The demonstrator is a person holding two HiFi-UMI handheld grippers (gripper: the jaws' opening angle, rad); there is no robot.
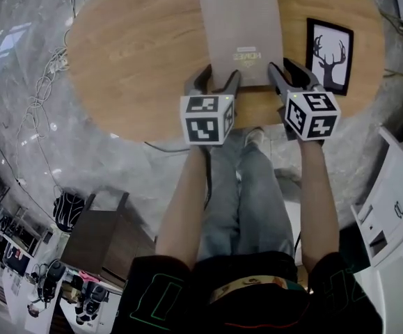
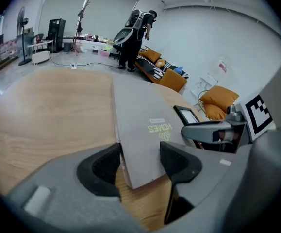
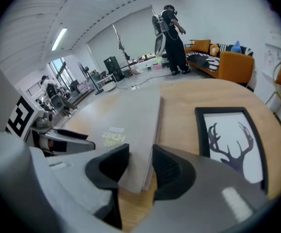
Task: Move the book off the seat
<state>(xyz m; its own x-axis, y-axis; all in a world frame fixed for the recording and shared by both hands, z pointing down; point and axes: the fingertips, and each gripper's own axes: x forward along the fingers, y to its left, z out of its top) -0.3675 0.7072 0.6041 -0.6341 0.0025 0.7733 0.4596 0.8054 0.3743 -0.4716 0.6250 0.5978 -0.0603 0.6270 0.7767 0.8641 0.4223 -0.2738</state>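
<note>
Wood-grain oval worktop (image 1: 131,61) fills the upper half of the head view, with grey marbled floor (image 1: 20,117) around it and loose cables (image 1: 44,89) on the floor at the left.

Grey book (image 1: 241,26) lies flat and closed on the worktop, upper centre of the frame, long side running away from the person. Pale lettering sits near its lower edge. It is on no seat.

Framed picture (image 1: 329,54), a black stag's head on white in a black frame, lies flat just right of the book and apart from it.

Left hand-held gripper (image 1: 214,78) is at the book's lower left corner. In its own view the jaws stand apart with that corner lying between them. The pads do not clamp it, and bare wood shows below the corner.

Right hand-held gripper (image 1: 293,72) is at the lower right corner. Its jaws are apart too, with the corner and the stacked page edges between them. A gap shows on the frame side, so there is no grip.

Both point downward at the worktop's near edge, bare forearms behind them. The person's legs (image 1: 246,186), in jeans, stand below.

Background of both gripper views shows an orange sofa (image 3: 227,62) with another person (image 3: 172,38) standing near it.
</note>
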